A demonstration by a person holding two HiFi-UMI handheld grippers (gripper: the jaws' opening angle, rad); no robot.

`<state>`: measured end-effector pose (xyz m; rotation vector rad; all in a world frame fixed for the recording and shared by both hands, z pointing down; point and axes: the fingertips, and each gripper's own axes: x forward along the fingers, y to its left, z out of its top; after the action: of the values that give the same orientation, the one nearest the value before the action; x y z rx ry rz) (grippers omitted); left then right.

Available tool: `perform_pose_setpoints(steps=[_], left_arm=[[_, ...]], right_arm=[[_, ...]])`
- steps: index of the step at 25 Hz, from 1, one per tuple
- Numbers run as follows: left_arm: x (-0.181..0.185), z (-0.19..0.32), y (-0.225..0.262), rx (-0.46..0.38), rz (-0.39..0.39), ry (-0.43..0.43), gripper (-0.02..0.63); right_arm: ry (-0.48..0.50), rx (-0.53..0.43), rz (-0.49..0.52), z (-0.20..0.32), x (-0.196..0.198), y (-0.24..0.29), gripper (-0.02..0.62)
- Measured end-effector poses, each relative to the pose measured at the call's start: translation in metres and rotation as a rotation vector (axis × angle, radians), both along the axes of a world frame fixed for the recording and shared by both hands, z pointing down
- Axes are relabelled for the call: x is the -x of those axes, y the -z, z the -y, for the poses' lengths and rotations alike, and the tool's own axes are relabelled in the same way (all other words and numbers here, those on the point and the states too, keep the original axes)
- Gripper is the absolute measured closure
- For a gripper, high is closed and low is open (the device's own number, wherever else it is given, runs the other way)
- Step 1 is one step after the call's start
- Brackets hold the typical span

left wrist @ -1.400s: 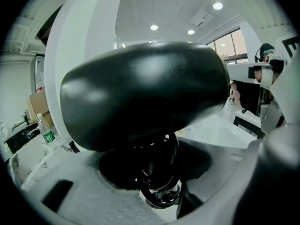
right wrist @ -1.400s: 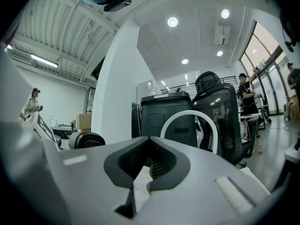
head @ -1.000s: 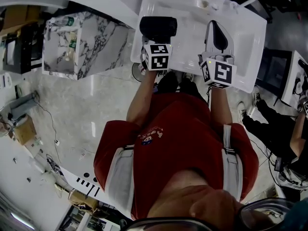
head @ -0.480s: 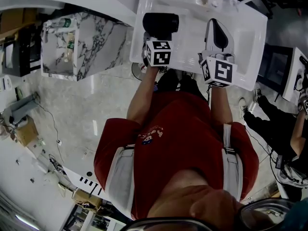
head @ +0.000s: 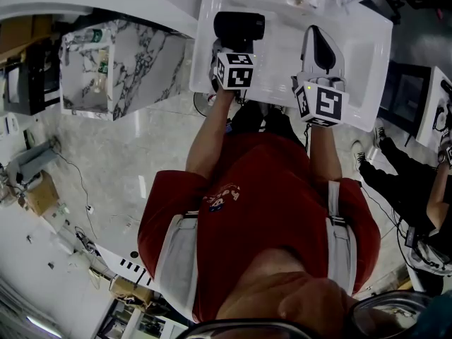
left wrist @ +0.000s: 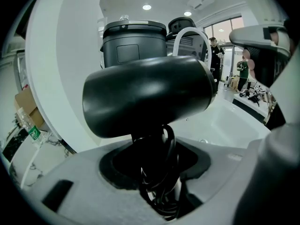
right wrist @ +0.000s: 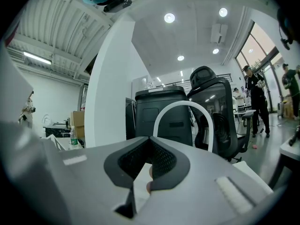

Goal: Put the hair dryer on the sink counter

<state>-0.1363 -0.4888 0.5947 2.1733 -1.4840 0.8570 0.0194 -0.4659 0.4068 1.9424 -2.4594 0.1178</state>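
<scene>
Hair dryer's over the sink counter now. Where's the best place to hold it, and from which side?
Take the hair dryer by its handle, coming from the handle's free end, as the left gripper holds it. The barrel is fat and round, likely too wide for the jaws; the narrow handle, cord wound on it, sticks out from the barrel and fits between them.

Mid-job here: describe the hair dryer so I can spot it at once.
Find the white sink counter at the top of the head view. Over its left side, the left gripper is closed on the handle and coiled cord of the hair dryer. It is the only black thing there, a stubby barrel, unlike the white faucet arch.
</scene>
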Motion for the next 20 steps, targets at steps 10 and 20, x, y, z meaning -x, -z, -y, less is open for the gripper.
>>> perform_pose_setpoints(steps=[10,20], left_arm=[[-0.004,0.016,-0.016,0.039,0.02,-0.003,0.408],[-0.014,0.028,-0.046,0.079,0.049,-0.023,0.408]], right_arm=[[-0.002,0.006,0.004,0.01,-0.005,-0.003,0.595],[-0.011,0.016,0.019,0.015,-0.015,-0.017,0.595]])
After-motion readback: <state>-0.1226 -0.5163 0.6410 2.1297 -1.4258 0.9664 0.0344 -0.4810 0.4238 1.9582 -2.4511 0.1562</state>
